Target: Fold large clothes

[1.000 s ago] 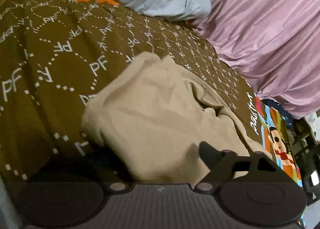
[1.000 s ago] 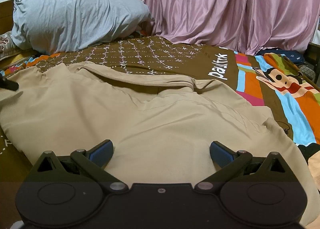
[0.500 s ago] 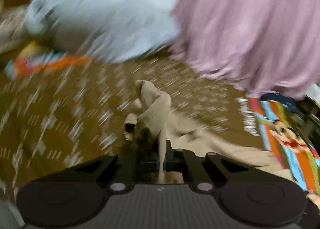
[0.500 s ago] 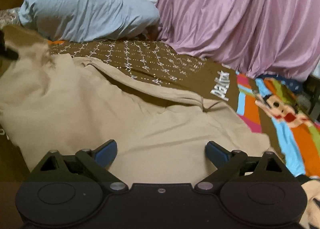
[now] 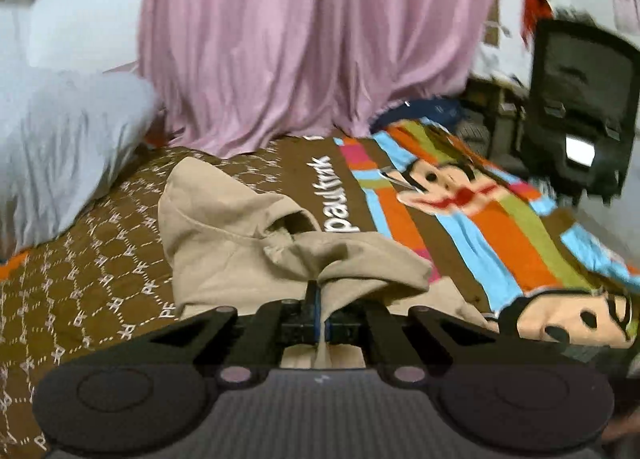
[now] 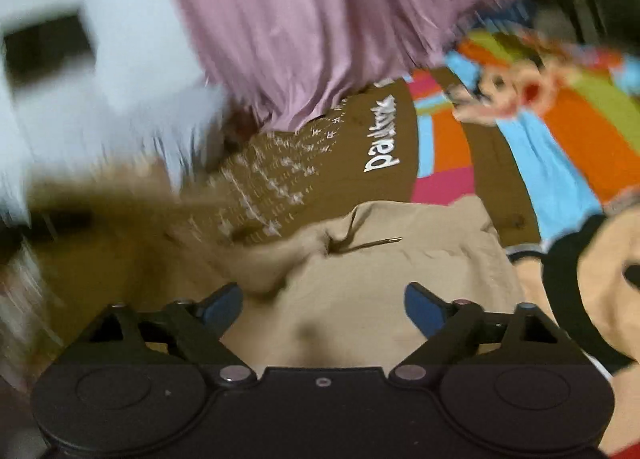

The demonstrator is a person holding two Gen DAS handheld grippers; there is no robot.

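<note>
— Beige hoodie [image 5: 240, 243] is lying bunched on the bed [image 5: 100, 271], toward its patterned brown end; the left tongs [image 5: 320, 323] are pinching a fold of it tight.

— And the right tongs [image 6: 324, 305]?

— Gaping wide over the cloth, having just been narrowing slightly; nothing is being gripped; a drawstring [image 6: 372, 243] is showing beyond them.

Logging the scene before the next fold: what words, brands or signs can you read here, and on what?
"paulfrnk", as it seems to read, in white: on the brown band of the bedspread, clearest in the left wrist view; blurred in the right wrist view.
"PF", repeated small white monograms: on the bedspread's brown patterned part.
Wall papers at top right: too blurred to read.
Tan garment: no text visible.
</note>
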